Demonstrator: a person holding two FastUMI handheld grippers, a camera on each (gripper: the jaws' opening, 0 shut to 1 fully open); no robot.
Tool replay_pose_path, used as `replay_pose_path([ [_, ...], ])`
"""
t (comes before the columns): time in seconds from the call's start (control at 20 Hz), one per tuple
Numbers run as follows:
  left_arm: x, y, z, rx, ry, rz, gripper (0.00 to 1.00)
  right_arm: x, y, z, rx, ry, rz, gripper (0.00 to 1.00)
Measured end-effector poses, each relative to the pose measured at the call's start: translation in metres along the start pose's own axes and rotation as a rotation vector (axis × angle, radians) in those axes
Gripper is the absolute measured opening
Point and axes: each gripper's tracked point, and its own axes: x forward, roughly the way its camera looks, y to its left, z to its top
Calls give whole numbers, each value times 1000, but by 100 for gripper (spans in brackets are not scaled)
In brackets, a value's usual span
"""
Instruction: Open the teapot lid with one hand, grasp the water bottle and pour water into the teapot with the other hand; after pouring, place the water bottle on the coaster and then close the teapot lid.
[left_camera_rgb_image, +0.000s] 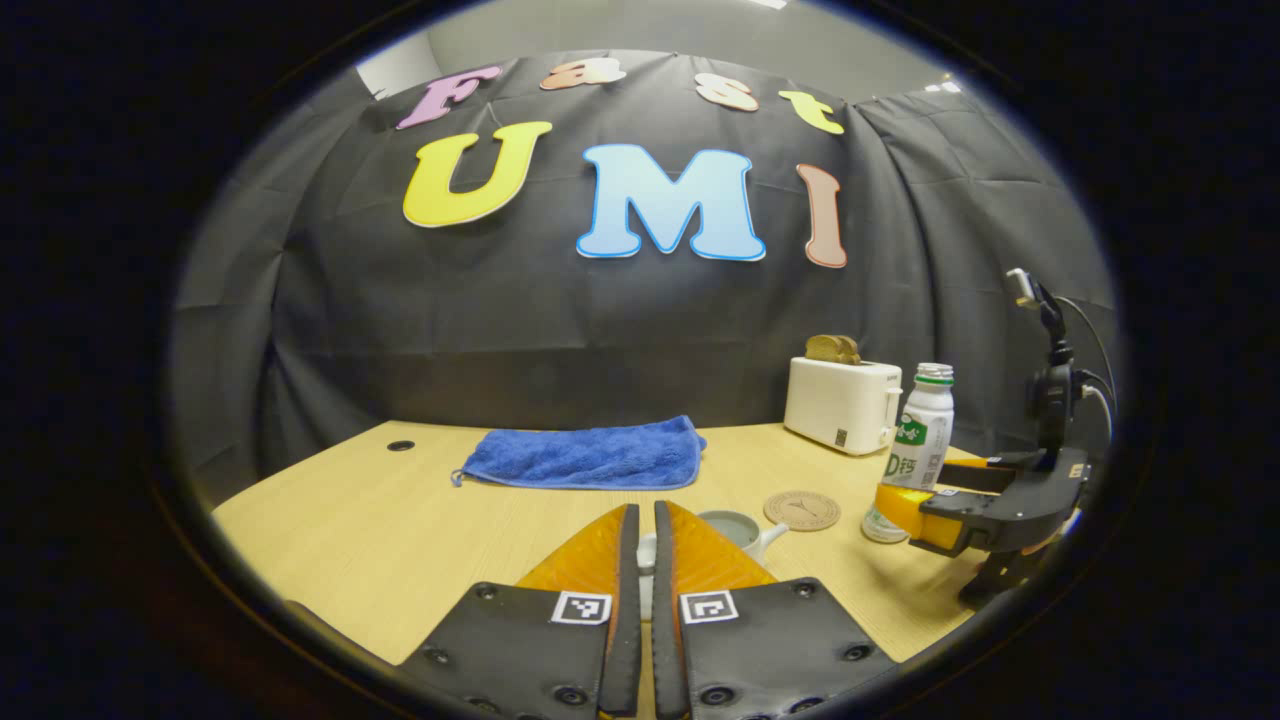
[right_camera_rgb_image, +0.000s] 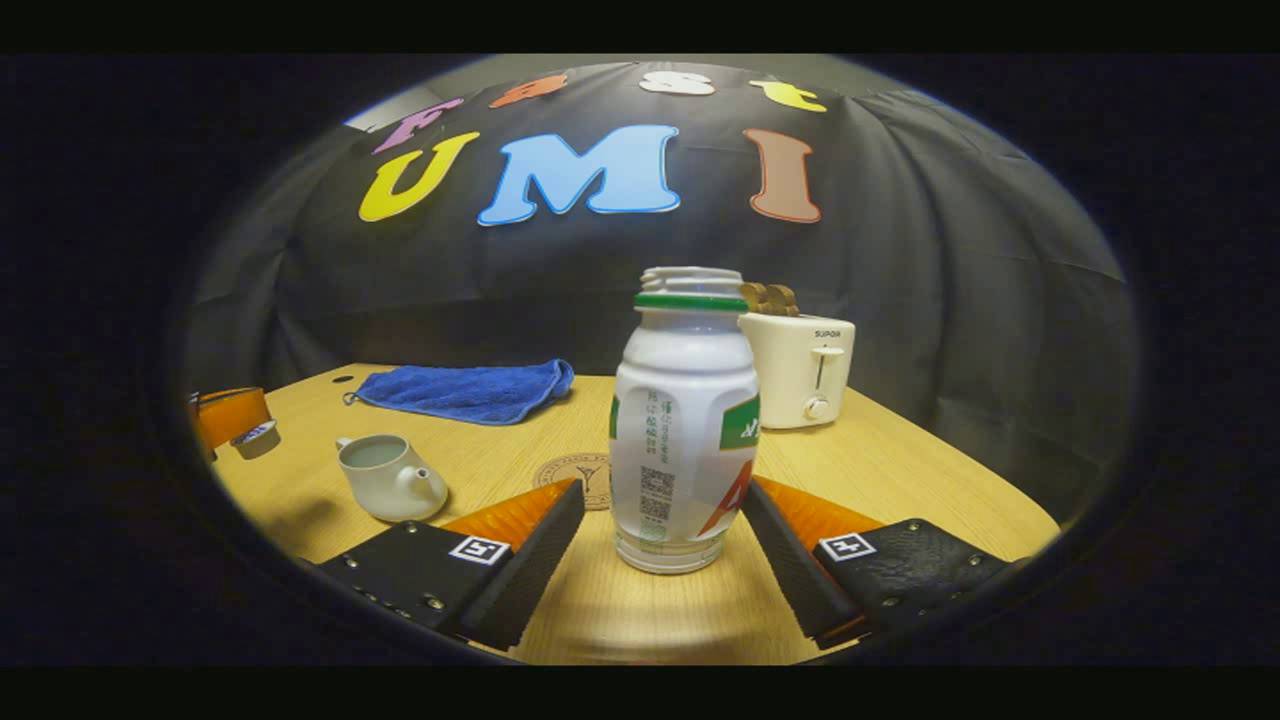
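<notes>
The right gripper (right_camera_rgb_image: 655, 560) is spread wide around the upright bottle (right_camera_rgb_image: 685, 440) on the table (right_camera_rgb_image: 900, 480), not touching. The left gripper (left_camera_rgb_image: 640, 560) is clenched, holding the lid (right_camera_rgb_image: 256, 438) above the open teapot (right_camera_rgb_image: 385, 478).

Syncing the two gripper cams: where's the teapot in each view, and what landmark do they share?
Left gripper view: the teapot sits low at centre, its open top and spout peeking out just behind the left gripper fingertips.
Right gripper view: the teapot stands at lower left on the table, lid off, spout pointing right.
Shared landmark: the white toaster at the back of the table.
</notes>
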Motion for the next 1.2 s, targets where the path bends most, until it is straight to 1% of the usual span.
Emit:
replay_pose_path([
  [0.15, -7, 6, -2, -6, -1, 0, 15, 5, -1, -1, -6, 15, -17, 95],
  [0.2, -9, 7, -2, -7, -1, 0, 15, 8, -1, -2, -15, 23, -24, 93],
  [0.25, -11, 9, -1, -9, -2, 0, 15, 8, -1, -2, -26, 33, -25, 90],
  [0.3, -13, 11, -2, -11, -5, 0, 15, 9, 0, -3, -37, 39, -27, 84],
  [0.35, -15, 13, -1, -14, -7, 0, 15, 10, 1, -4, -48, 43, -29, 84],
  [0.4, -17, 15, -1, -16, -10, 1, 15, 10, 2, -3, -56, 43, -28, 80],
  [0.55, -21, 19, -2, -21, -10, 0, 15, 7, 3, -1, -78, 49, -35, 80],
  [0.6, -22, 21, -2, -23, -10, 0, 15, 6, 3, -2, -91, 54, -41, 78],
  [0.7, -26, 24, -3, -27, -13, 0, 15, 4, 3, -2, -128, 62, -54, 78],
  [0.85, -29, 30, -2, -32, -15, 5, 15, -1, 0, 4, -215, 56, -96, 78],
  [1.2, -38, 42, -5, -50, -19, 8, 15, -8, 3, 28, -547, -14, -216, 78],
])
